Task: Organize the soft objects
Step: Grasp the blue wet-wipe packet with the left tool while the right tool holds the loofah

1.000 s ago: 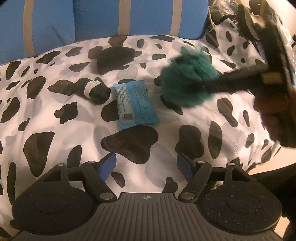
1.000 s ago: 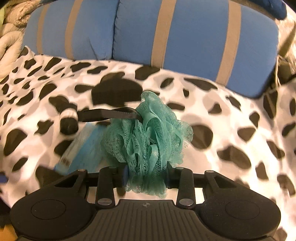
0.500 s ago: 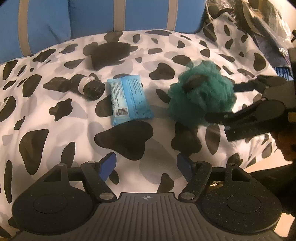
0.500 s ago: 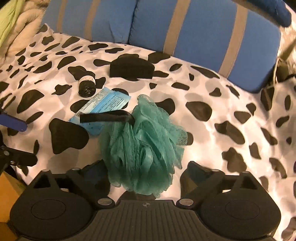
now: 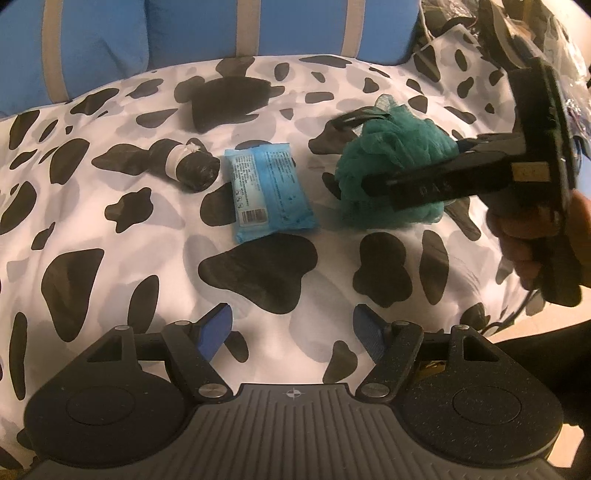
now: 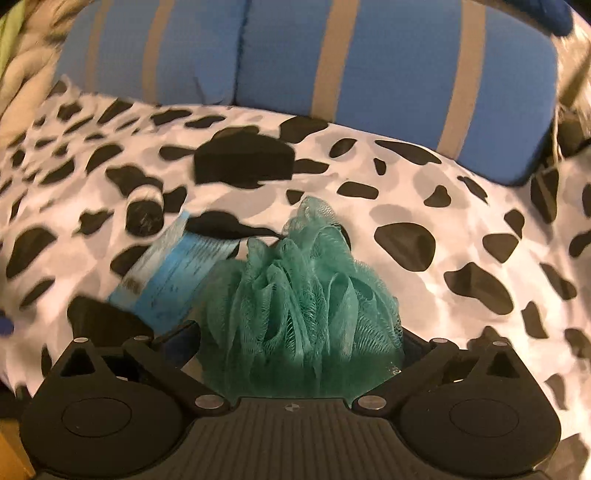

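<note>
A teal mesh bath pouf point(image 5: 391, 173) lies on the cow-print cover to the right of a blue wipes pack point(image 5: 267, 192). A black roll with a white band point(image 5: 188, 168) lies left of the pack, and a black block point(image 5: 231, 103) sits behind them. My right gripper point(image 6: 301, 341) has its fingers spread wide around the pouf point(image 6: 303, 302), which fills the gap between them; it also shows from the side in the left wrist view point(image 5: 373, 184). My left gripper point(image 5: 291, 326) is open and empty, over the cover in front of the row.
Blue cushions with tan stripes point(image 6: 332, 66) stand along the back of the cover point(image 5: 110, 240). Dark clutter point(image 5: 498, 33) lies at the far right. A pale rope-like bundle point(image 6: 22, 74) is at the far left. The cover's right edge drops off near the hand.
The right gripper let go of the pouf, opened wide, and has moved in low around it again. The pouf now rests right of the wipes pack. The left gripper stayed open.
</note>
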The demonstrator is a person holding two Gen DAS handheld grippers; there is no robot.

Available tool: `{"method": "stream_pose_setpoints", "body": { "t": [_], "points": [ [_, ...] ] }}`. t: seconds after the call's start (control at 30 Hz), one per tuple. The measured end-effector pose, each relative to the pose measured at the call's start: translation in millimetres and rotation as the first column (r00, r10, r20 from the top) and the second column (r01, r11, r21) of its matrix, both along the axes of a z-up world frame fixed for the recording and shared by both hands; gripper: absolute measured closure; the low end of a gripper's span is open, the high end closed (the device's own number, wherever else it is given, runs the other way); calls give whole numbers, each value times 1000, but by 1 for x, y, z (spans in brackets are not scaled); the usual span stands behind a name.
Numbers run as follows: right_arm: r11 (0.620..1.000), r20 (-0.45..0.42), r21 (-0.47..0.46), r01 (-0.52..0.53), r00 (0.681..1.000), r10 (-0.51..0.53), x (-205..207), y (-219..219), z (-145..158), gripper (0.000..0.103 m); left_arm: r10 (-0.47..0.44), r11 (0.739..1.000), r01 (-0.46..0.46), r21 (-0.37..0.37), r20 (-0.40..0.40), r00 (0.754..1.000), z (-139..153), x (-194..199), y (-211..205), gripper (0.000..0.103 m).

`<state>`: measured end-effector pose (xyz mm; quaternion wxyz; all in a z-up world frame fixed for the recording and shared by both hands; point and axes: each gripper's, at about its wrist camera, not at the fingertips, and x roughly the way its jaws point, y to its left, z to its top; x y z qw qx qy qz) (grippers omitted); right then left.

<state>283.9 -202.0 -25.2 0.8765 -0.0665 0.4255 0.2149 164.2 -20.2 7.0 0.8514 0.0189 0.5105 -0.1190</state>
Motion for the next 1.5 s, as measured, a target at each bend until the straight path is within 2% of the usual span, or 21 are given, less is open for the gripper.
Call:
{"method": "stream_pose_setpoints", "body": {
  "t": [0.13,0.2,0.37,0.47,0.7,0.8,0.97,1.17,1.33,1.5],
  "points": [
    [999,-36,40,35,999,-34,10,0,-9,1,7,1000,-7,-8,1,1000,0,2,2,31],
    [998,-54,51,22,998,-19,11,2,-14,7,8,1000,-8,-16,8,1000,0,2,2,31],
    [997,-59,72,16,998,-11,8,6,-12,32,24,999,-23,-31,36,999,0,4,4,31],
    [994,-59,105,25,998,-19,6,3,0,37,36,999,-34,-36,58,998,-2,5,5,31],
    [994,5,107,32,999,-33,-6,-19,35,38,61,998,-57,-32,123,990,-4,15,-3,31],
    [994,25,100,54,998,-57,-15,-37,48,38,64,998,-63,-9,147,987,-8,24,-10,31],
    [986,30,123,117,992,-121,-27,-68,61,37,72,996,-79,32,178,981,-18,42,-26,31],
    [977,17,150,149,988,-153,-45,-89,69,37,49,994,-68,90,196,979,-33,67,-43,23],
    [969,-9,190,155,988,-157,-59,-100,74,37,86,989,-101,108,137,987,-55,91,-43,23],
    [970,-22,191,152,988,-151,-55,-100,73,37,132,982,-143,126,89,987,-68,109,-42,23]
  ]
}}
